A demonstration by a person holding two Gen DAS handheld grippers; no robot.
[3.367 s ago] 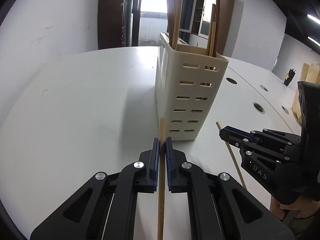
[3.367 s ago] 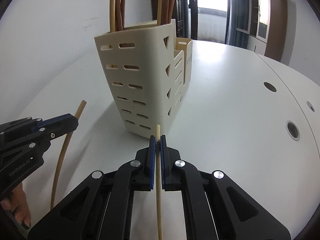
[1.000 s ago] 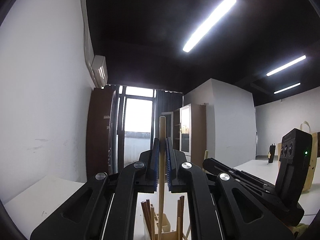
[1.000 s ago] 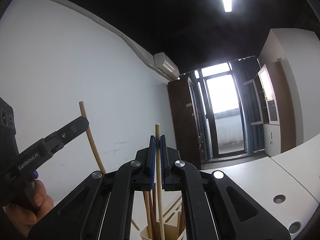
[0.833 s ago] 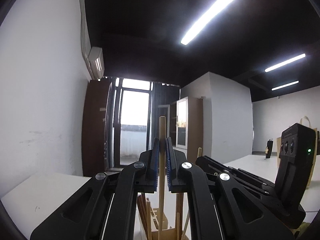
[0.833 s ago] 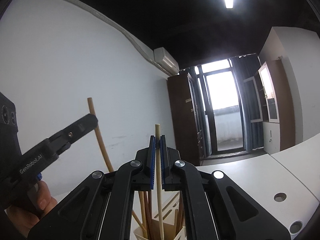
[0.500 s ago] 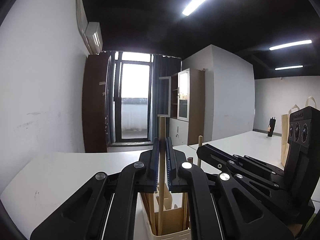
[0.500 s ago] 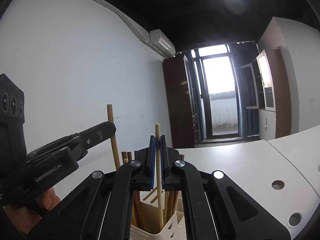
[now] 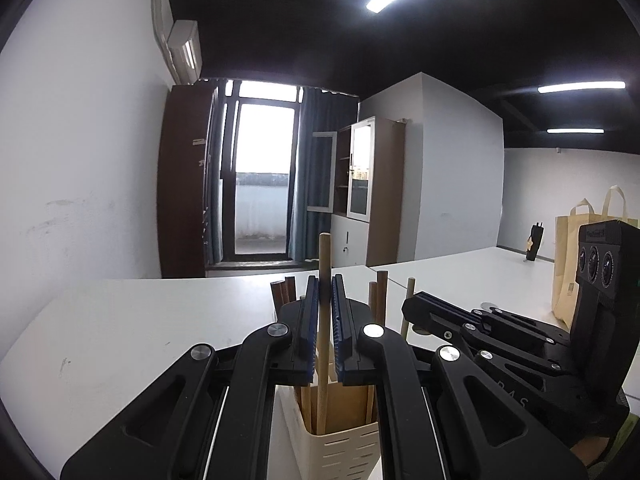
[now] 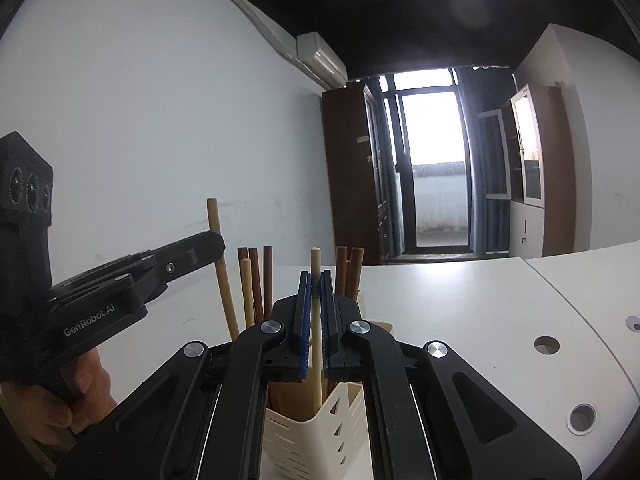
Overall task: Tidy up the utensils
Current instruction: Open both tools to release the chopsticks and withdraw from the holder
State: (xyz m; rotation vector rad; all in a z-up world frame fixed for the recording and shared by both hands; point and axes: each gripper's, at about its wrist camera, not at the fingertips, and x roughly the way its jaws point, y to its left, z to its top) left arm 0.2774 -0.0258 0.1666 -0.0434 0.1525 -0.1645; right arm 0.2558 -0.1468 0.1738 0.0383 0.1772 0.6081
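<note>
Both grippers have come down since a second ago, and the cream slotted plastic utensil holder (image 9: 344, 444) is now rising into the bottom of both views where only ceiling and wall showed before.

The left gripper (image 9: 325, 312) is clenched on a tan wooden chopstick (image 9: 323, 264), standing upright with its lower end already inside the holder's mouth. The right gripper (image 10: 315, 308) is likewise clamped on a paler wooden chopstick (image 10: 315, 264), whose lower end is dipping into the holder at 6 o'clock.

What could go wrong, I judge: both sticks are heading into one crowded holder. The dark brown chopsticks (image 10: 256, 276) already standing there are leaning at 10 to 11 o'clock from the right fingers, and a descending tip might catch on them or on the rim, tipping the light holder. Releasing too high might let a stick bounce or lean out.

The two grippers are working close together; in the left view the right one sits at 3 o'clock, so their bodies might knock. A person's hand (image 10: 76, 392) is gripping the left handle. Around them, the white desk (image 10: 460, 320) with its round cable holes, a paper bag (image 9: 568, 264) at 3 o'clock, and a cabinet stand well apart, obstructing nothing.
</note>
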